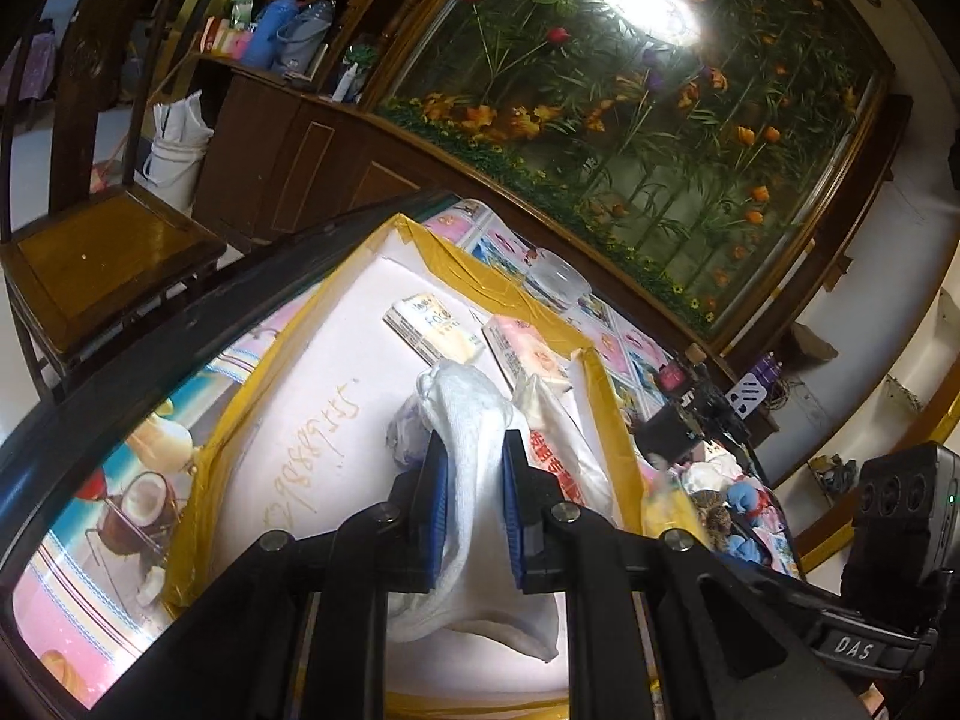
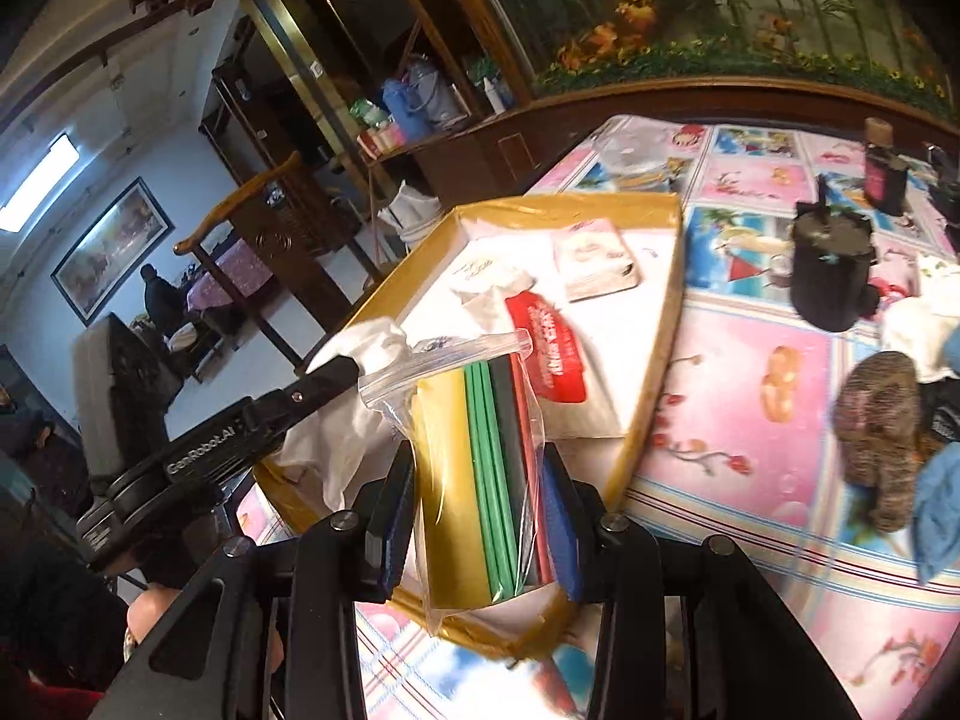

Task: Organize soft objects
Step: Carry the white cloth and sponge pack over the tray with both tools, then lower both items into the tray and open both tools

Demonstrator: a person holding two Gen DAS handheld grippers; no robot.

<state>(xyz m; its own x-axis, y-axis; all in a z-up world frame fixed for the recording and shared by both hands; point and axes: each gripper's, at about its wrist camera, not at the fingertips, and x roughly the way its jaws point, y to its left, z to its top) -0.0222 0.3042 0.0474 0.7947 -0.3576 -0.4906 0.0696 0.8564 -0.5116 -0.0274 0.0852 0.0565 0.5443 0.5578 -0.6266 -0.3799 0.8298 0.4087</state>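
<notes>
We hold a white cloth (image 1: 474, 456) clamped in our left gripper (image 1: 474, 510) above the yellow-taped box (image 1: 240, 414), while our right gripper (image 2: 480, 534) grips a clear bag of coloured sheets (image 2: 480, 480) over the box's near end. Inside the box lie two tissue packs (image 1: 432, 327), a red-printed packet (image 2: 549, 354) and crumpled white paper (image 2: 489, 288).
</notes>
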